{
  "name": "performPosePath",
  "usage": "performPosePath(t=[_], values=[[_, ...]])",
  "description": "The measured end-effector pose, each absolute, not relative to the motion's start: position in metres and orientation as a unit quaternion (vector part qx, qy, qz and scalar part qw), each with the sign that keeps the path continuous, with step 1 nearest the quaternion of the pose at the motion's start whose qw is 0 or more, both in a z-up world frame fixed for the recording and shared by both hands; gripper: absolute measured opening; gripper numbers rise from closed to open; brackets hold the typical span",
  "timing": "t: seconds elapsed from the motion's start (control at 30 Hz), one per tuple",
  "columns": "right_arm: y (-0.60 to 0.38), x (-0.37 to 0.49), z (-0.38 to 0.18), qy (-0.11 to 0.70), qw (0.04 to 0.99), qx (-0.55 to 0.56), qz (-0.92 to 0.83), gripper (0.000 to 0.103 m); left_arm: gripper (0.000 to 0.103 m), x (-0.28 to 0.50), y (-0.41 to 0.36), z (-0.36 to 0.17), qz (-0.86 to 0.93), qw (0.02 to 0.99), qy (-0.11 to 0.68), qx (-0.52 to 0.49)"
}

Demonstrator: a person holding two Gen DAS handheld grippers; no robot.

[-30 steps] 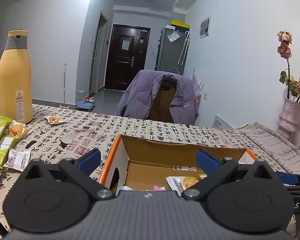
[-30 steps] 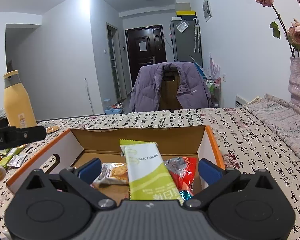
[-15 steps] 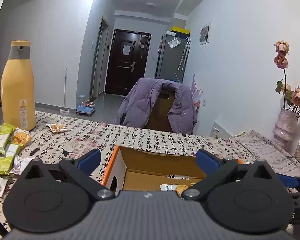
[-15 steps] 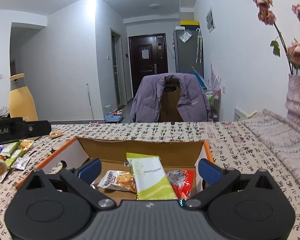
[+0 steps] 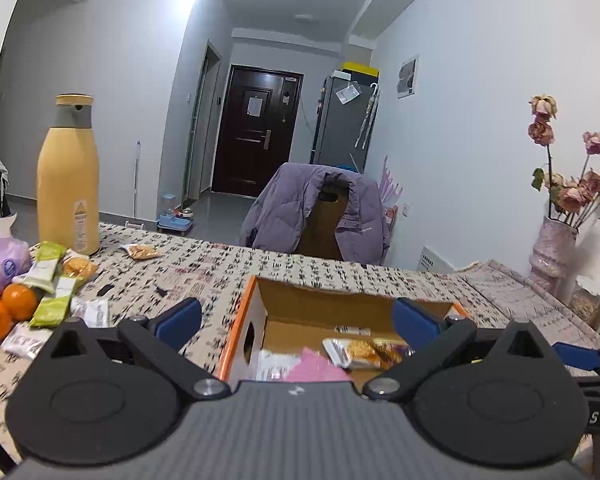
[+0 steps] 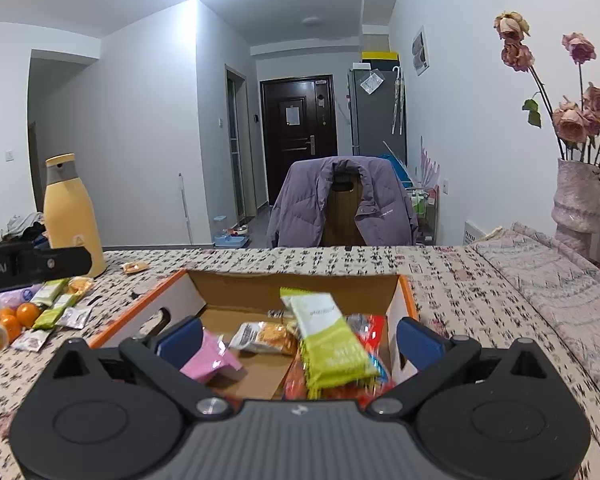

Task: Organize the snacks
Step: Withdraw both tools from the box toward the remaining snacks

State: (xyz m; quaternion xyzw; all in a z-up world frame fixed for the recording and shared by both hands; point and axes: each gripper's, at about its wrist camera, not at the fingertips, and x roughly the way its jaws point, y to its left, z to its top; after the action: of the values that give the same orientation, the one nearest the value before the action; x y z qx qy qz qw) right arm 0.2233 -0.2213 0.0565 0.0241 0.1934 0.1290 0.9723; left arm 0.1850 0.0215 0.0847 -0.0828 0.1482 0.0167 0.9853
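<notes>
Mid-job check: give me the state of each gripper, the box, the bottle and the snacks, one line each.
left gripper: open, empty
right gripper: open, empty
cardboard box: open-topped, partly filled
green bar packet: lying on top in the box
loose snack packets: on the table, unpacked
yellow bottle: upright, capped

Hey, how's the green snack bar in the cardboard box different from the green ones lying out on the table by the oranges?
The green bar in the box rests tilted on top of other snacks inside the cardboard box; the green bars on the table lie flat on the tablecloth beside the oranges. The boxed one is already sorted, the table ones are not. Both have the same green and white wrappers.
</notes>
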Motion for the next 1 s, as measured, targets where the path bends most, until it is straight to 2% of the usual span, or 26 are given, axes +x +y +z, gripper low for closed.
performPosePath(t=[0.33, 1.0], values=[[-0.227, 0.162, 0.039, 0.209, 0.969, 0.020, 0.133, 0.103, 0.103, 0.123, 0.030, 0.061, 0.019, 0.982, 0.165, -0.086], [-0.185, 0.068, -0.019, 0.301, 0.936, 0.008, 0.183, 0.103, 0.103, 0.029, 0.043, -0.012, 0.010, 0.965, 0.254, -0.064]])
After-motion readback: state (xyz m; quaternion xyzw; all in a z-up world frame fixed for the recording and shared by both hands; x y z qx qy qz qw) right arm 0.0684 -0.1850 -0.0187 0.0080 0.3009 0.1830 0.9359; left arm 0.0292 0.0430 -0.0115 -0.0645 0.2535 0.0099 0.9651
